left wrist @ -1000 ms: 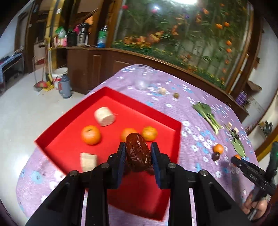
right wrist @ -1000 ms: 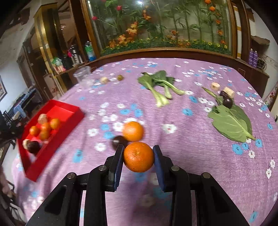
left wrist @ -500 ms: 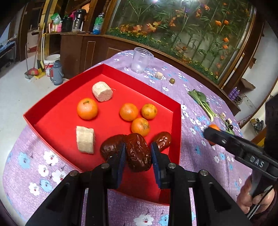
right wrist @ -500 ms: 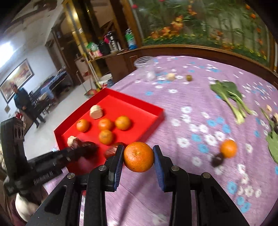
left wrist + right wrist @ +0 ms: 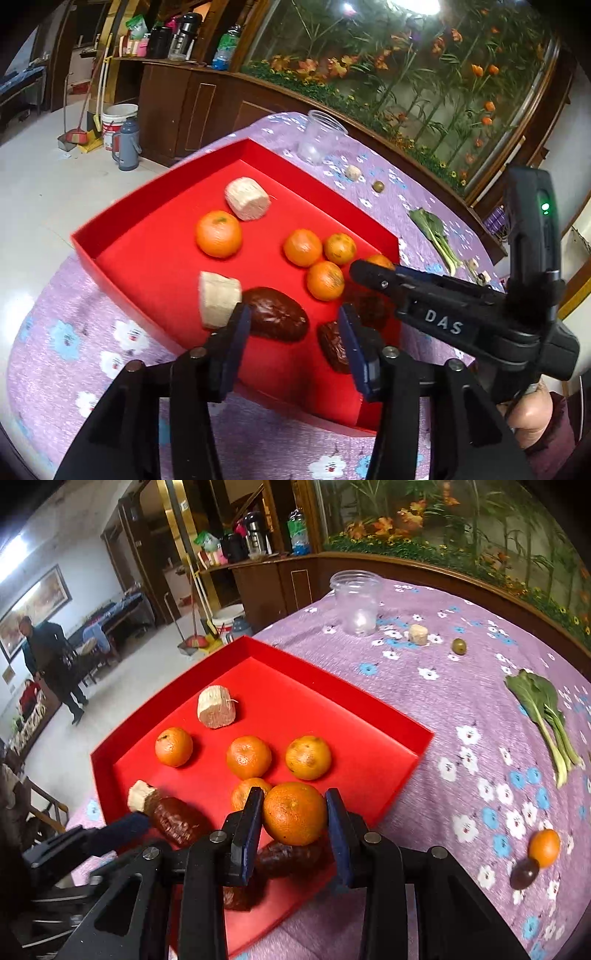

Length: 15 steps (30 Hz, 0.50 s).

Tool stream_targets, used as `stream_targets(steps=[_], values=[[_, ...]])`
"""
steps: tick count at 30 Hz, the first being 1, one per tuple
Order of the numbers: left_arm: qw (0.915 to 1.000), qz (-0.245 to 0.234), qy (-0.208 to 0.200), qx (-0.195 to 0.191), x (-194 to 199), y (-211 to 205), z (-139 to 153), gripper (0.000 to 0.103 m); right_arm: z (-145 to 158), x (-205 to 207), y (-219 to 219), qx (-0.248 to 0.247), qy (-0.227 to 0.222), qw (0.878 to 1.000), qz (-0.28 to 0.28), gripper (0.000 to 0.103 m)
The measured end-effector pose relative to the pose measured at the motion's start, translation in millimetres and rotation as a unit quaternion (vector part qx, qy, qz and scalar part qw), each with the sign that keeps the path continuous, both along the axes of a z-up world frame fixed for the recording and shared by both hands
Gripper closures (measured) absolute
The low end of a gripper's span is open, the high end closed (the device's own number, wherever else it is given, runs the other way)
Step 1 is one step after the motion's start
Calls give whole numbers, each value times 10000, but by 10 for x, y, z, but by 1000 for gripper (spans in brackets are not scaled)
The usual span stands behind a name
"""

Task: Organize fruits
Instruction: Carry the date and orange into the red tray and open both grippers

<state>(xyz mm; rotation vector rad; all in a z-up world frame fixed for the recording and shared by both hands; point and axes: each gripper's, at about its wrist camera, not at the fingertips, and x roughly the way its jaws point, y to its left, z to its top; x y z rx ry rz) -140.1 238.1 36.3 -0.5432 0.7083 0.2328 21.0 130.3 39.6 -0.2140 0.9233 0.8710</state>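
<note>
Right wrist view showed your red tray (image 5: 369, 716) at the table's (image 5: 461, 709) left edge, well filled: four tangerines (image 5: 248, 757), three dark dates (image 5: 177, 821) and two pale root chunks (image 5: 216, 707). Your right gripper (image 5: 295, 814) was clenched on a fifth tangerine (image 5: 294, 812) above the tray's near edge. Your left gripper (image 5: 293, 328) had just been opening, its jaws released, with a date (image 5: 275, 314) lying in the tray between them. One tangerine (image 5: 543, 847) and one dark fruit (image 5: 523, 874) remained near the table's right edge, so the job looked mostly done.

Clear plastic cup (image 5: 356, 603) on flowered purple tablecloth (image 5: 461, 716)
</note>
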Motion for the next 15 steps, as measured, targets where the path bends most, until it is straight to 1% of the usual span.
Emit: stream_targets(steps=[5,6,9,11,12,15], values=[[9998,95,-15,160,-21,14,52,45,-25,28,69,-40,-30,10000,-34,65],[9998,103,-14,166,-26,10,57,44,-18,32,74,-48,-74,9999,-50,64],[9997,109,16,228,-31,7,67,43,21,38,61,24,-119,9999,-88,54],[9992,149,53,364,-45,-21,89,42,68,34,34,96,-161,9998,-117,53],[9989,165,71,422,-45,-33,101,38,94,24,16,123,-191,9997,-123,53],[9982,208,114,549,-50,-74,132,34,153,-15,-54,200,-230,9994,-162,52]])
